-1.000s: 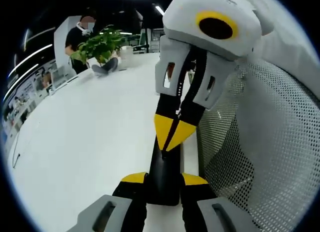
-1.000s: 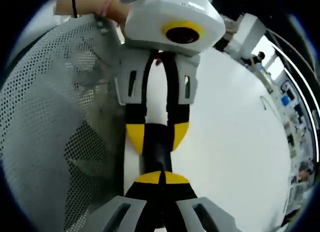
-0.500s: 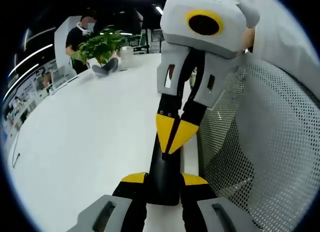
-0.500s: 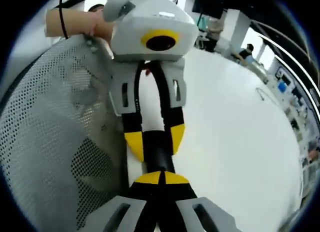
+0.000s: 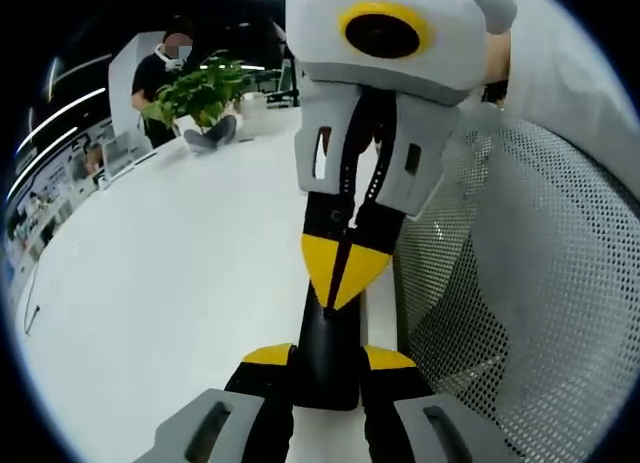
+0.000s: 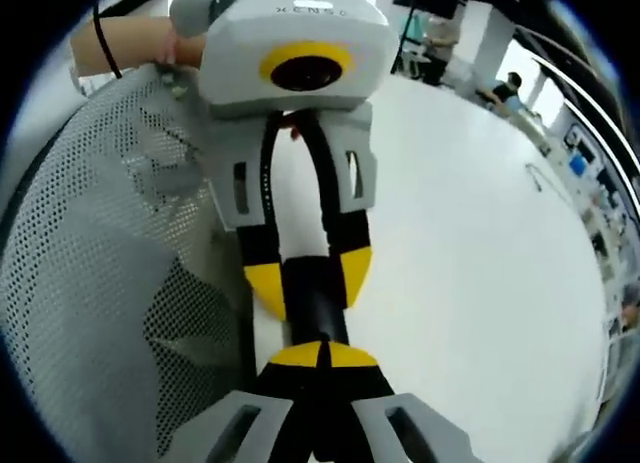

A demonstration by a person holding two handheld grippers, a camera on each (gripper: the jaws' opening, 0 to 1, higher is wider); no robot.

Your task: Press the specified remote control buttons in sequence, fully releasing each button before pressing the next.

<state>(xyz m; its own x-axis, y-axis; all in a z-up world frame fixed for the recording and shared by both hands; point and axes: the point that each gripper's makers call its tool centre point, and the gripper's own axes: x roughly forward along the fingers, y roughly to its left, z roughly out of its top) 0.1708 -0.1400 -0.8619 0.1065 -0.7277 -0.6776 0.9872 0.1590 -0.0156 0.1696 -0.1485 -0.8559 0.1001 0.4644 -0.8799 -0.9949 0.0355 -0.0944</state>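
In the left gripper view, the left gripper (image 5: pixel 328 358) is clamped on the near end of a black remote control (image 5: pixel 327 348), its two yellow-tipped jaws pressed to each side of it. The remote control lies lengthwise along the edge of the white worktop (image 5: pixel 170 283), just beside a white mesh chair back (image 5: pixel 520 313). The right gripper (image 5: pixel 343 268) comes down from above with its jaws closed together, the tip touching the top face of the remote control. Far across the worktop stands a green plant (image 5: pixel 203 91), and a person (image 5: pixel 158 73) is behind it. In the right gripper view, the right gripper (image 6: pixel 322 355) points its closed tips onto the remote control (image 6: pixel 315 308), and the left gripper (image 6: pixel 305 273) holds it from the opposite end.
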